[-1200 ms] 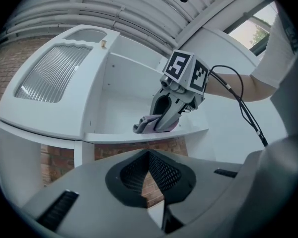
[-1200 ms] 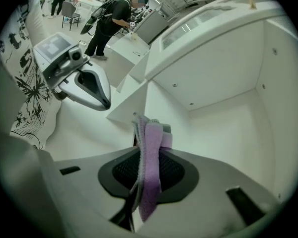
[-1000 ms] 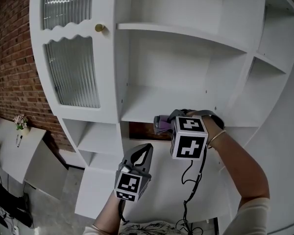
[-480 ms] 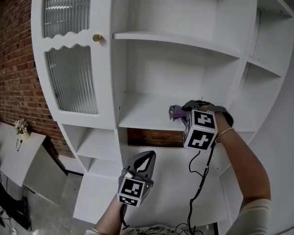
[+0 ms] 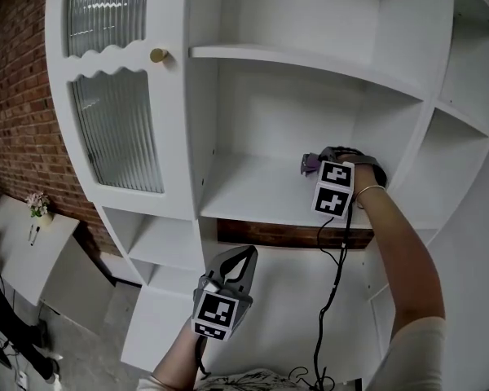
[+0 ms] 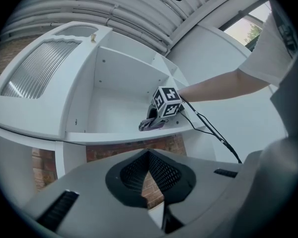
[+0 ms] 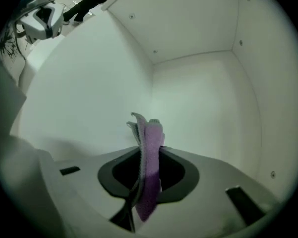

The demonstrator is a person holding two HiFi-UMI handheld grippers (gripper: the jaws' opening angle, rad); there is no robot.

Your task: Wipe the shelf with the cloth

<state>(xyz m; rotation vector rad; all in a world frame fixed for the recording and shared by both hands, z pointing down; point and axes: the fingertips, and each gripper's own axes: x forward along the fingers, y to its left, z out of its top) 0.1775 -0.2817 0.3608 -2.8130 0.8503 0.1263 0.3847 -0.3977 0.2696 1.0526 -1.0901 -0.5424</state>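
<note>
Holding the cloth [image 7: 150,148] clamped between its jaws, our right hand-held gripper [image 5: 318,163] reaches into the middle shelf [image 5: 253,187] of the white cabinet, towards its far right corner. The cloth is purple, folded into a narrow strip, and it sticks out ahead of the jaw tips and hangs down behind them. From the head view it appears to rest on the shelf board, though we cannot confirm contact.

We judge the cloth soft, light and limp. It will fold and bunch rather than push flat, so the grip is best kept near the fold, with only a short tuft free to drag across the board. It will not slip much on painted wood, and nothing here is fragile.

Our left hand-held gripper [image 5: 243,261] hangs low in front of the cabinet, below the shelf, with its jaws brought together on nothing.

Around the work, the shelf is bare. The right side wall and back wall stand close to the cloth, and the upper shelf [image 5: 310,59] limits how high the gripper can lift. The ribbed glass door [image 5: 118,129] with its brass knob [image 5: 158,55] stands well to the left. A black cable [image 5: 336,251] trails from the right gripper over the shelf's front edge and could snag there.
</note>
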